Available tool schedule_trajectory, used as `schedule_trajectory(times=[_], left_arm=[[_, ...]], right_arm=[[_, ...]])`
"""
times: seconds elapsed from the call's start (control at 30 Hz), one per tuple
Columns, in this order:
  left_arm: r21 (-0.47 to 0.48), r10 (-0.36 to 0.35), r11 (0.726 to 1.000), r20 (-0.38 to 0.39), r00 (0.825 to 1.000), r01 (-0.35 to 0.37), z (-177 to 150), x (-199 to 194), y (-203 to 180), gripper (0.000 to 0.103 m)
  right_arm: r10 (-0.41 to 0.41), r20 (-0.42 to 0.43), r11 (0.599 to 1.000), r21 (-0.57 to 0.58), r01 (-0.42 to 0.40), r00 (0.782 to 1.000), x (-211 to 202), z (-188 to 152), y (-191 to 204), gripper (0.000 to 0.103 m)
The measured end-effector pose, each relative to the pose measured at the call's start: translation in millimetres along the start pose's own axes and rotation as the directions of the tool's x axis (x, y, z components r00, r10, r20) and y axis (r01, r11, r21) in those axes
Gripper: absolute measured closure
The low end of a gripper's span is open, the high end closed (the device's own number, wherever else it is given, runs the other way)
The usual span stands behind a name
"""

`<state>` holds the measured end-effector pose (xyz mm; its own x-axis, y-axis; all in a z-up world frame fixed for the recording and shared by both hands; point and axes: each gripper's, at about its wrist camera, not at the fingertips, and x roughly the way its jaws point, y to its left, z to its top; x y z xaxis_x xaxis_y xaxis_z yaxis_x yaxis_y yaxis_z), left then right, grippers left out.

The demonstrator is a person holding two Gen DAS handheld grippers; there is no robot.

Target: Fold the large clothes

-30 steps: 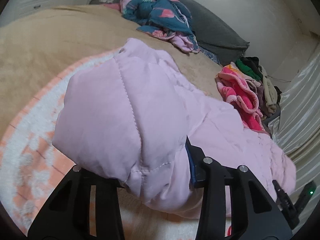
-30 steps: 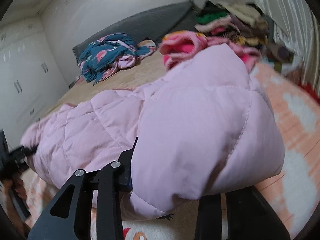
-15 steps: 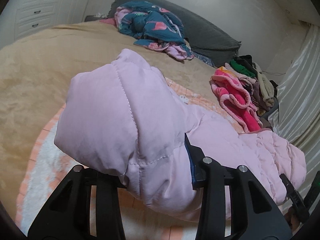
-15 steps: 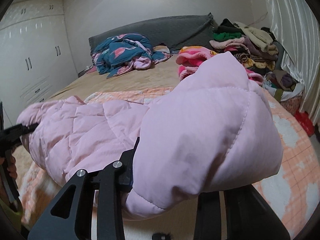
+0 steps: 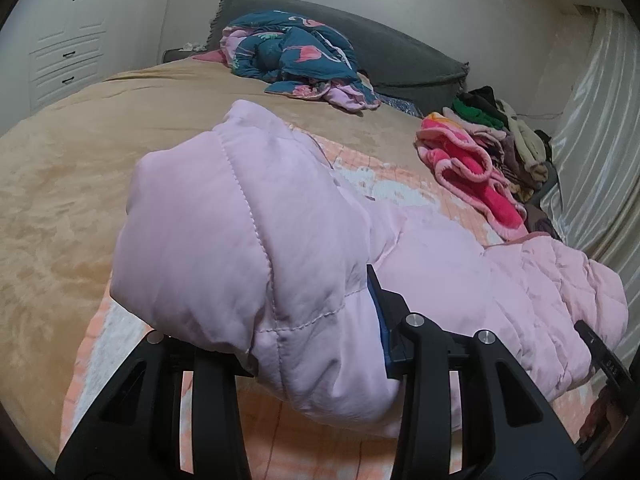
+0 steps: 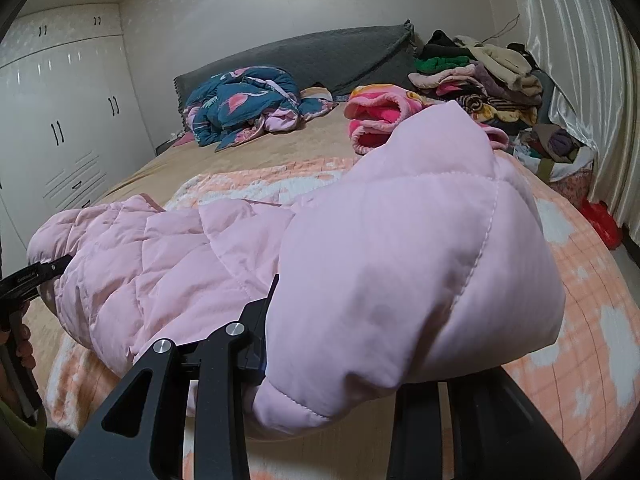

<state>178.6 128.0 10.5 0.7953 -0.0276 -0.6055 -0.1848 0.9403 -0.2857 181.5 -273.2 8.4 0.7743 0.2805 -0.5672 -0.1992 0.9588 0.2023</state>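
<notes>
A pale pink quilted puffer jacket (image 5: pixel 248 240) hangs stretched between my two grippers above the bed. My left gripper (image 5: pixel 280 340) is shut on one puffy end of it, and the cloth bulges over the fingers. My right gripper (image 6: pixel 340 340) is shut on the other end (image 6: pixel 400 260). The right gripper's tip shows at the far right of the left wrist view (image 5: pixel 600 356). The left gripper and the hand on it show at the left edge of the right wrist view (image 6: pixel 28 280). The fingertips are hidden by the fabric.
The bed has a tan cover (image 5: pixel 80 160) and an orange-and-white blanket (image 6: pixel 580 320) under the jacket. A blue flamingo-print garment (image 5: pixel 288 56) lies by the grey headboard (image 6: pixel 320 56). A pink fleece (image 5: pixel 468 168) and a stack of folded clothes (image 6: pixel 480 72) sit by the curtain (image 5: pixel 600 140). White wardrobes (image 6: pixel 60 120) stand beyond.
Both grippers have risen and pulled back with the jacket held. The jacket now hangs higher above the blanket and more of the bed shows.
</notes>
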Motion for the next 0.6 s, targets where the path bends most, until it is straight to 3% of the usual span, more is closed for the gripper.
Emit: schedule_trajectory(times=[0.6], left_arm=[[0.051,0.02,0.999,-0.045,0.999,-0.018,-38.3,-21.6,6.0,0.07]], right_arm=[[0.01,-0.071,0.996,0.087,-0.003,0.997,-16.1,-34.1,-6.2,0.071]])
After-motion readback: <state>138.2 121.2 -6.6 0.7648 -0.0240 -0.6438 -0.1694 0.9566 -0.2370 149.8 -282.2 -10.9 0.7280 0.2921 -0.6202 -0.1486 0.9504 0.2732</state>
